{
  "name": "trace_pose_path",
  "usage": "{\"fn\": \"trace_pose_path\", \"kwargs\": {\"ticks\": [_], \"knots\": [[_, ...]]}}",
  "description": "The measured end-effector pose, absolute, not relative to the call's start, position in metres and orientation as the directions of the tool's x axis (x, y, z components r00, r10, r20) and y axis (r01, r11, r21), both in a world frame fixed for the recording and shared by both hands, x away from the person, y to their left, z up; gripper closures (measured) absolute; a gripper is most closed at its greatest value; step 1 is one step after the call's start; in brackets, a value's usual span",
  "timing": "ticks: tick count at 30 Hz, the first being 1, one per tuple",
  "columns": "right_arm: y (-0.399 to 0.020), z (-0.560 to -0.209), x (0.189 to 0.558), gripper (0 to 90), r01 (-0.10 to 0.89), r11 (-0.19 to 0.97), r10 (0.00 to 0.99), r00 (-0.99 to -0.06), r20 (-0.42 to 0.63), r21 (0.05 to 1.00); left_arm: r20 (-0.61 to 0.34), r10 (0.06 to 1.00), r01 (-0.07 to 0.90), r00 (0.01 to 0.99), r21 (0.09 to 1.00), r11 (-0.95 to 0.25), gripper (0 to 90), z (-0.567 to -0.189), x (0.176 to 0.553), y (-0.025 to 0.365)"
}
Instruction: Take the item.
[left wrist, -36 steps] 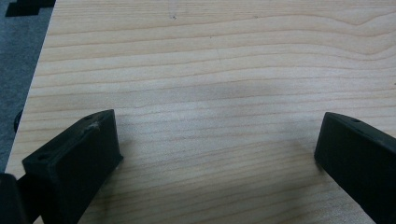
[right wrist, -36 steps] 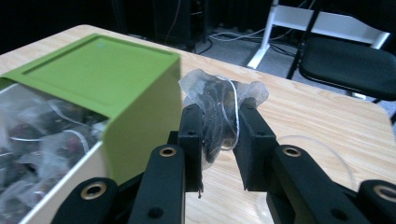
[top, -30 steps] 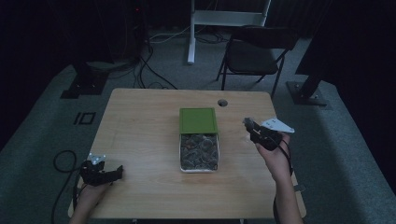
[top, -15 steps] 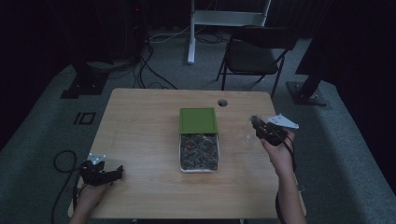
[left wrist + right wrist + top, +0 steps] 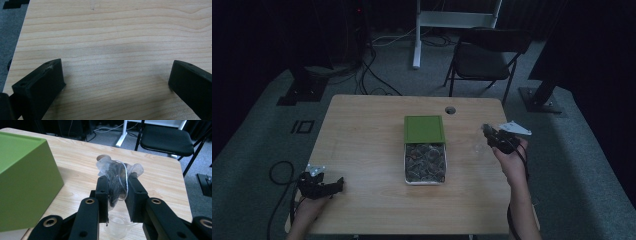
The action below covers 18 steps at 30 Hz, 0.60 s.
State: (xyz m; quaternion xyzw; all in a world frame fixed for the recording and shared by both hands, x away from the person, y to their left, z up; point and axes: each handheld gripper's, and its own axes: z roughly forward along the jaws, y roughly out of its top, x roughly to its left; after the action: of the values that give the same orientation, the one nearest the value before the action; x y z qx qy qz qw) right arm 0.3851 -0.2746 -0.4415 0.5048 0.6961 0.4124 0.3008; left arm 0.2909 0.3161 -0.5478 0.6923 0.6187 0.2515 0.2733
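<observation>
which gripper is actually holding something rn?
The right gripper: its fingers are clamped on a small clear plastic packet of dark contents. The left gripper is open over bare wooden table.

Dim lab: carpet (image 5: 257, 150), floor cables (image 5: 367, 75), stand bases (image 5: 539, 100).

Green box (image 5: 424, 129), pale wood-grain table (image 5: 362, 130), black chair (image 5: 484, 55).

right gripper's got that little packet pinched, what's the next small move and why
Probably lower the right gripper a little toward the clear plastic cup beneath its jaws. It is shut on a small clear packet of dark stuff, held above the table beside the green box, and the cup sits almost directly below. The left gripper is open over bare wood.
</observation>
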Motion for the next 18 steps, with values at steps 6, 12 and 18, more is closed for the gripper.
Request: {"fn": "trace_pose_path", "kwargs": {"ticks": [6, 12, 18], "knots": [[-0.276, -0.449, 0.388, 74.1, 0.474, 0.146, 0.952, -0.307, 0.007, 0.868, 0.01, 0.994, 0.719, 0.108, 0.69, -0.085, 0.5, -0.548, 0.291, 0.316], [-0.277, -0.452, 0.39, 73.6, 0.488, 0.142, 0.953, -0.303, 0.015, 0.861, 0.01, 0.994, 0.719, 0.108, 0.69, -0.085, 0.5, -0.548, 0.291, 0.316], [-0.278, -0.454, 0.393, 71.9, 0.495, 0.129, 0.954, -0.3, 0.029, 0.859, 0.01, 0.994, 0.719, 0.108, 0.69, -0.085, 0.5, -0.548, 0.291, 0.316]]}}
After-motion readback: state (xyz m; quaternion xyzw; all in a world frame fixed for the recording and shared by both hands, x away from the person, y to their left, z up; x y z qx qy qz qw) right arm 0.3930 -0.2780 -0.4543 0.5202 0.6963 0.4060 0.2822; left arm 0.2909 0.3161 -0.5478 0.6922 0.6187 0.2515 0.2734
